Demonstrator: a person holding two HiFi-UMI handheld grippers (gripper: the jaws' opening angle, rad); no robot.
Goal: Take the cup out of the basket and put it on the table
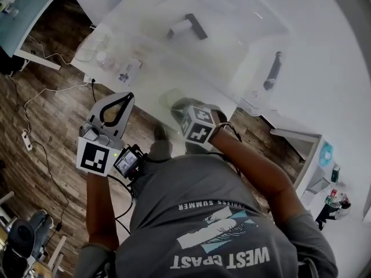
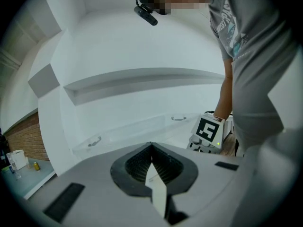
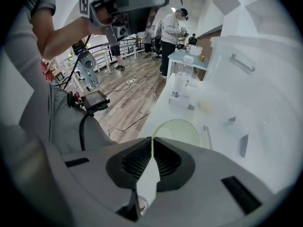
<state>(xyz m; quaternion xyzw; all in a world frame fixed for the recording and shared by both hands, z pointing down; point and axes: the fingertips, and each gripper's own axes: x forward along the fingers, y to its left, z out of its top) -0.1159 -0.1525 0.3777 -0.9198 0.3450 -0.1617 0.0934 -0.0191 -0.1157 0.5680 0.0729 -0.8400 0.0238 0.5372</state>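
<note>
A translucent greenish cup (image 3: 179, 130) hangs just above the white table (image 3: 163, 112), near its front edge. My right gripper (image 3: 152, 140) is shut on the cup's thin rim and points steeply down. In the head view the cup (image 1: 173, 100) shows as a faint blur beyond the right gripper (image 1: 184, 108). The clear plastic basket (image 1: 232, 45) stands farther back on the table, and its wall (image 3: 255, 79) is to the right of the cup. My left gripper (image 2: 151, 146) is shut on nothing and is held up in the air at the left (image 1: 126, 96).
A bottle (image 3: 184, 74) and a small box (image 3: 181, 100) stand on the table beyond the cup. A dark object (image 1: 194, 25) lies in the basket. Cables (image 1: 35, 132) run over the wooden floor. People (image 3: 170, 27) stand by desks in the background.
</note>
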